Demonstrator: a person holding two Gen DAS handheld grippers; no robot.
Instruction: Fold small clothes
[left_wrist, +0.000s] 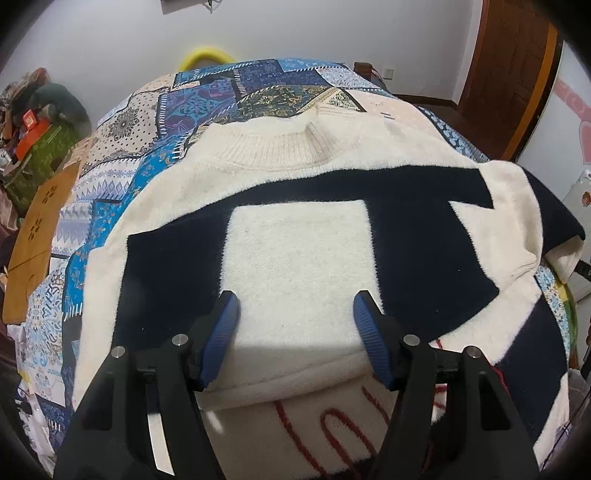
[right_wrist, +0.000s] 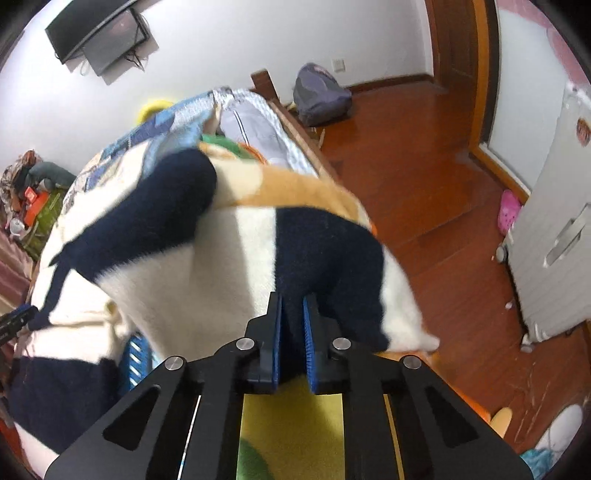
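We had the left gripper (left_wrist: 293, 310) spread over the sweater (left_wrist: 295, 236), while the right gripper (right_wrist: 291, 325) pinched what looked like its sleeve (right_wrist: 325, 266), seen only from the right wrist.

A: What colours mark the sweater (left_wrist: 299, 254)?
B: Cream knit with broad navy bands framing a cream rectangle; the ribbed collar (left_wrist: 273, 147) is cream.
A: And the surface beneath it?
B: A patchwork bedspread (left_wrist: 207, 99) in blues, white and gold, with floral and geometric prints.
A: The tools?
B: The left gripper (left_wrist: 294, 321) and right gripper (right_wrist: 292, 332) are black with blue ribbed pads (left_wrist: 223, 332).
A: The room?
B: A reddish-brown wooden floor (right_wrist: 424, 192) and white walls (right_wrist: 221, 48).
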